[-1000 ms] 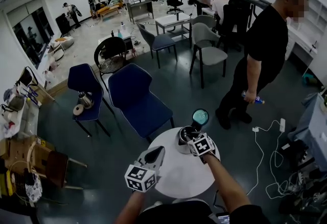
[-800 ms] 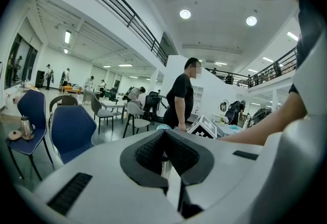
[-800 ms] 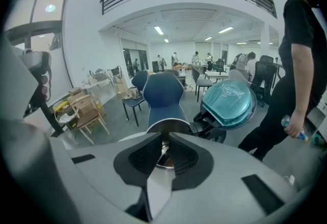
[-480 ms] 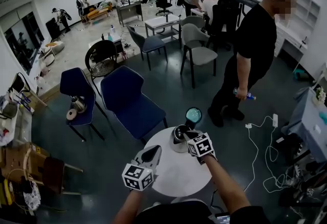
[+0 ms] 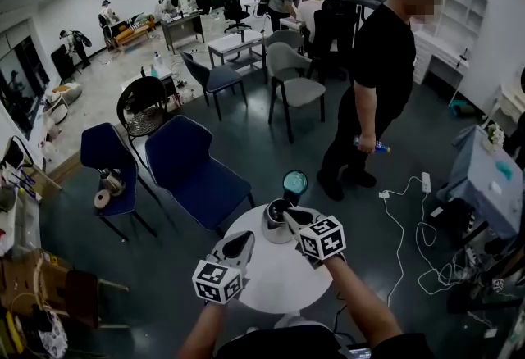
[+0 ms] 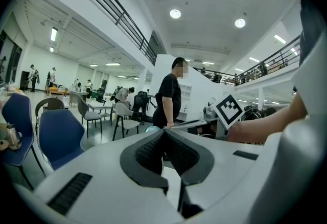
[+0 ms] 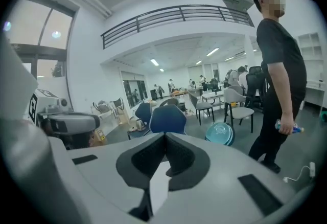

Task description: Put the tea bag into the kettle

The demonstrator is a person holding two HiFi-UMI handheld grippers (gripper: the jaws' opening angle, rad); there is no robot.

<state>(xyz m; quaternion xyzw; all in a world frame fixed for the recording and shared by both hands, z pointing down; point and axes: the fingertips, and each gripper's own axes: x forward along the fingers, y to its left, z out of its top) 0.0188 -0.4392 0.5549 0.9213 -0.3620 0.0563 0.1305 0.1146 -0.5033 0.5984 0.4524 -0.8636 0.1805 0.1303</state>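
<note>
White round table [image 5: 275, 288] lies nearest in the head view, with both grippers held over it. The left gripper [image 5: 244, 240] hangs above the table's left part, its fingers [image 6: 148, 154] pressed together at the tips with nothing seen between them. The right gripper [image 5: 289, 215] reaches to the kettle [image 5: 271, 224], its tip at the kettle's rim; its fingers [image 7: 147, 159] are likewise closed tip to tip, and its own view shows nothing gripped.

The kettle stands at the table's far edge with its teal lid [image 5: 295, 183] tipped open and upright behind it. The tea bag cannot be made out in any view.

Beyond the table stand two blue chairs [image 5: 193, 170], the smaller one to the left carrying a metal pot. To the right a person in black [image 5: 379, 62] stands on the dark floor with a bottle [image 5: 371, 146] in one hand, and a power strip [image 5: 425, 182] with white cables lies near that person's feet. Further back are grey chairs [image 5: 289, 74], desks, and several people at the bright far end of the room.
</note>
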